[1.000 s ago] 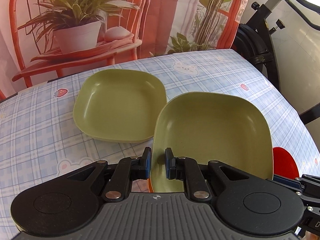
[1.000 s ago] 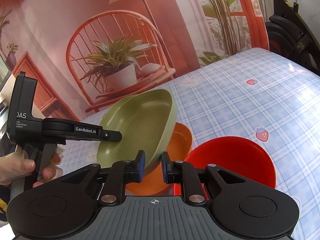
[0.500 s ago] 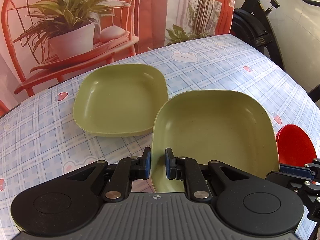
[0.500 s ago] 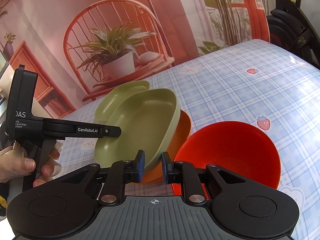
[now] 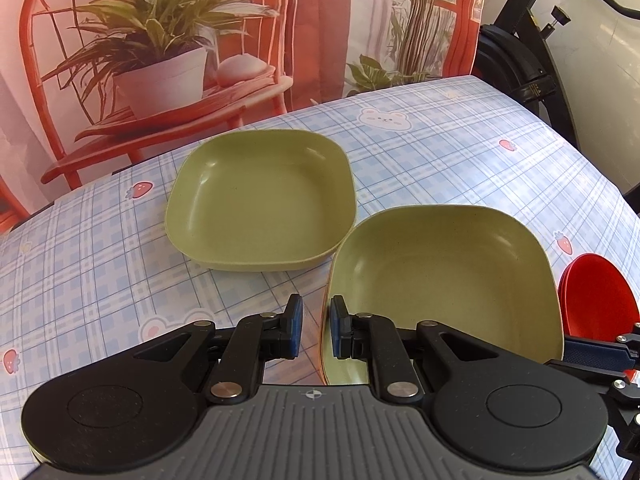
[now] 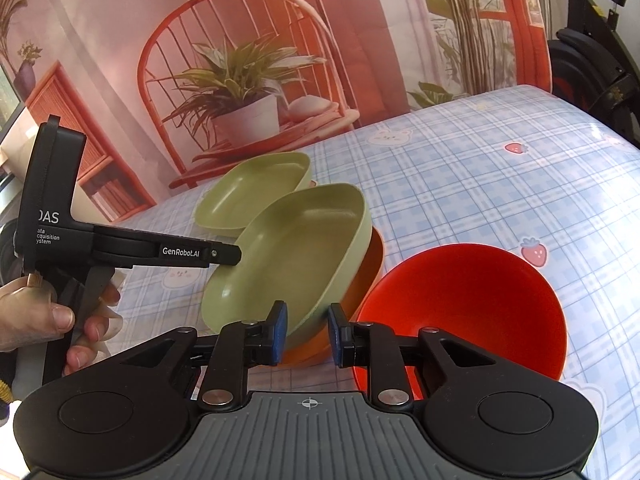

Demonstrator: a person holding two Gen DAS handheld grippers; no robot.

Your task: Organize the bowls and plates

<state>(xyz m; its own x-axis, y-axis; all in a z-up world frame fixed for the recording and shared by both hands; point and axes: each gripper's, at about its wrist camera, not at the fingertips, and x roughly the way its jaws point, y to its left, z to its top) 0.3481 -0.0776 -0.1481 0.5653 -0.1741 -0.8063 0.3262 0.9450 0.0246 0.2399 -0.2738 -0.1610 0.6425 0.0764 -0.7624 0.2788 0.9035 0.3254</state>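
Two square green plates are on the checked tablecloth. The far green plate (image 5: 260, 200) (image 6: 256, 188) lies flat. The near green plate (image 5: 444, 280) (image 6: 296, 252) is tilted and rests on an orange plate (image 6: 370, 268). My left gripper (image 5: 316, 332) (image 6: 224, 256) is shut on its left rim. My right gripper (image 6: 308, 336) hangs at that plate's near edge, and its jaws are opening. The green and orange rims show in the gap, and neither pad presses on them. A red bowl (image 6: 472, 308) (image 5: 596, 304) sits just right of the right finger.
A hand (image 6: 48, 320) holds the left gripper's handle at the left. The table's (image 6: 500, 200) right half is bare cloth, and its edge curves off at the right. Exercise equipment (image 5: 532, 60) stands past that edge. A printed backdrop (image 5: 200, 40) hangs behind the table.
The held green plate has sunk and flattened onto the orange plate. The right gripper's jaws have spread a little wider. The far green plate has come into the right wrist view.
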